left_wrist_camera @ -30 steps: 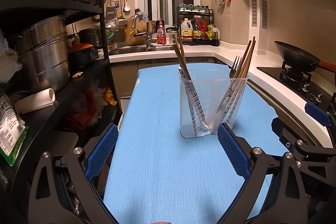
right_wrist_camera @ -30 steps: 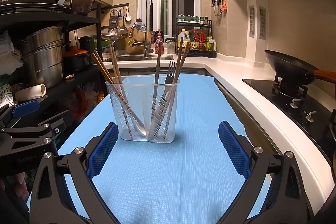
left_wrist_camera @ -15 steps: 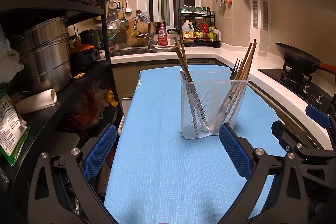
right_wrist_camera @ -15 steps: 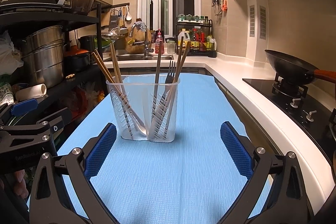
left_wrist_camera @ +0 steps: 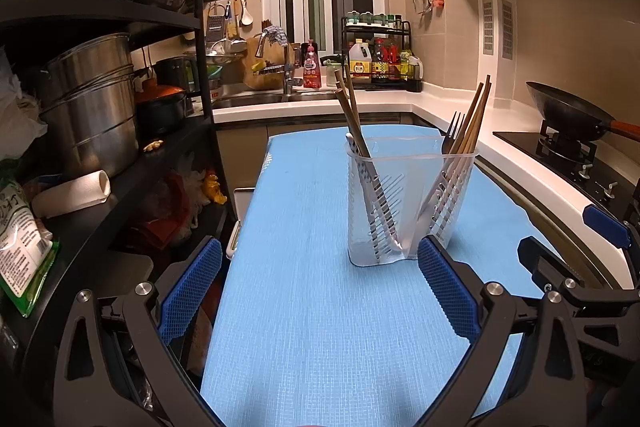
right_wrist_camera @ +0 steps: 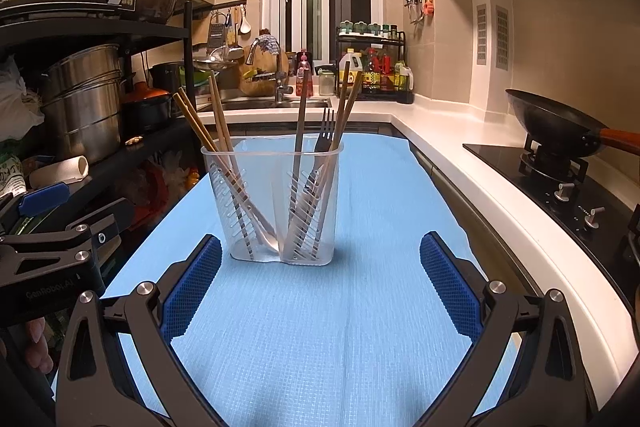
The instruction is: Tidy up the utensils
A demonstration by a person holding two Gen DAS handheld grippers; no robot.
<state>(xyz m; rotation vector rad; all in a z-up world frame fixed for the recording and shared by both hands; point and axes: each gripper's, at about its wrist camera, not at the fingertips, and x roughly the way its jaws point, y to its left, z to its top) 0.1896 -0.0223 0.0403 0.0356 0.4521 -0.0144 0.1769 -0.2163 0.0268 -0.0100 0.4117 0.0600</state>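
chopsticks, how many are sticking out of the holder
5, as far as the right wrist view shows: three lean left in the left compartment of the holder, two lean right in the right compartment beside the fork. Overlaps may hide more.

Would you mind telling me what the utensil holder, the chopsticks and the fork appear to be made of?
Utensil holder: clear, slightly frosted plastic, since the utensils show through its slotted walls. Chopsticks: probably wood or bamboo, given their matte tan colour. Fork: dark and dull; either metal or plastic, the picture cannot settle which.

A home kitchen: sink tap (right_wrist_camera: 276, 75), wok (right_wrist_camera: 556, 125), stacked pots (right_wrist_camera: 84, 99).
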